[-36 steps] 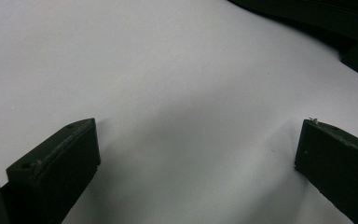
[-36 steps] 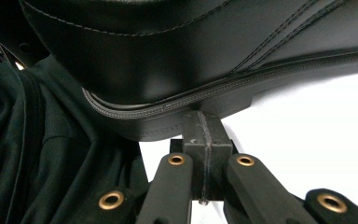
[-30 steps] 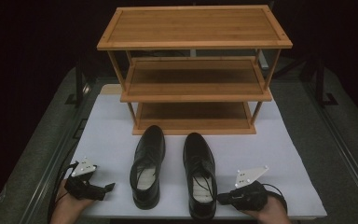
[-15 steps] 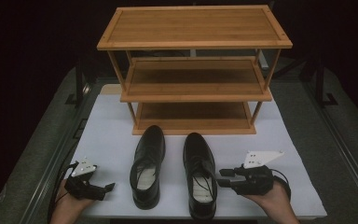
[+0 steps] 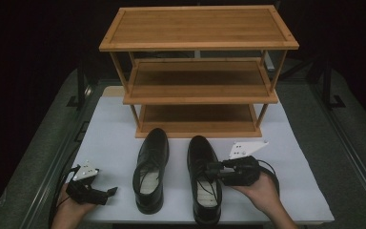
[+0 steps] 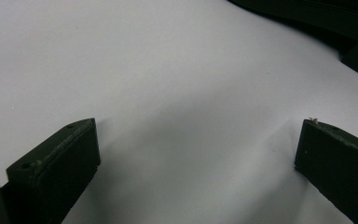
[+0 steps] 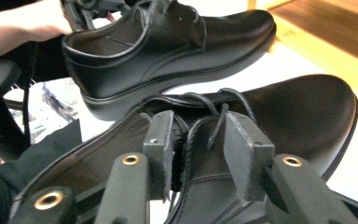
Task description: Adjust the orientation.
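While left tongs (image 5: 110,191) gape, right tongs (image 7: 196,154) straddle — perhaps pinching — the glossy leather shoe's (image 7: 279,116) laces.

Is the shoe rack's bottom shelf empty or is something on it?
Empty. The high view shows bare wood on the bottom shelf of the rack; both black shoes stand on the white mat before it.

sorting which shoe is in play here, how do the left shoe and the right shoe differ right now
The right shoe has the right claw at its laces, jaws either side of the lacing; the left shoe has no claw on it. The right shoe lies nearer the table's front edge; the left shoe nearer the rack. Both are black lace-ups, toes toward the rack.
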The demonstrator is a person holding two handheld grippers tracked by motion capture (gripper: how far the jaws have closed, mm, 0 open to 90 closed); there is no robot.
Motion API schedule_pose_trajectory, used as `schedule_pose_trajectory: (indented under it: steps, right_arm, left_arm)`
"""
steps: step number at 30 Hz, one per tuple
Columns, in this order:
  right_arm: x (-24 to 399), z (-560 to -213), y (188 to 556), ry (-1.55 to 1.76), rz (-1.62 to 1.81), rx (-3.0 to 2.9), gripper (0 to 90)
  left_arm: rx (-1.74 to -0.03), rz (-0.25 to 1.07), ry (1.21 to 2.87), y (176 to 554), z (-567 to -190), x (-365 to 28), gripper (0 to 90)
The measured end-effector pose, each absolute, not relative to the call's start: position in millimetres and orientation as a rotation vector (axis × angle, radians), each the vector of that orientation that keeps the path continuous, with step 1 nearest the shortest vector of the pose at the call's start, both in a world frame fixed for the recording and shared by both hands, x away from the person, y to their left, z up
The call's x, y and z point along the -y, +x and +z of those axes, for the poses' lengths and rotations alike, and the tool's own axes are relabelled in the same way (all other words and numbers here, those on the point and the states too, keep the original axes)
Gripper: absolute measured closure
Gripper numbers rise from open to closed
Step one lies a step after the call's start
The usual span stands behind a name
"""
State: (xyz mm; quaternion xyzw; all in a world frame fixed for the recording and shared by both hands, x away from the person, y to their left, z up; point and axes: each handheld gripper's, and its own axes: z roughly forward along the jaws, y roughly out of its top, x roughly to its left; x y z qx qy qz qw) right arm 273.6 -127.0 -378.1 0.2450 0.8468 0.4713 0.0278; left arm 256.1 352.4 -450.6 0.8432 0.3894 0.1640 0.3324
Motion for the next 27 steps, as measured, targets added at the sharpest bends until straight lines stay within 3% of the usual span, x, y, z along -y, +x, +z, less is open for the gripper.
schedule_pose_trajectory:
  steps: [4, 7, 11, 27]
  right_arm:
    - [125, -383, 275, 0.761, 1.451, -2.628, 68.3]
    - [127, -383, 274, 0.759, 1.473, -2.63, 80.1]
    - [127, -382, 272, 0.768, 1.469, -2.615, 85.7]
    - [138, -377, 271, 0.839, 1.508, -2.48, 88.6]
  left_arm:
    - [-1.018, 0.427, 2.203, 256, -451, -352, 0.0]
    - [-1.018, 0.427, 2.203, 256, -451, -352, 0.0]
    - [-1.018, 0.427, 2.203, 256, -451, -352, 0.0]
    - [-1.019, 0.426, 2.202, 256, -451, -352, 0.0]
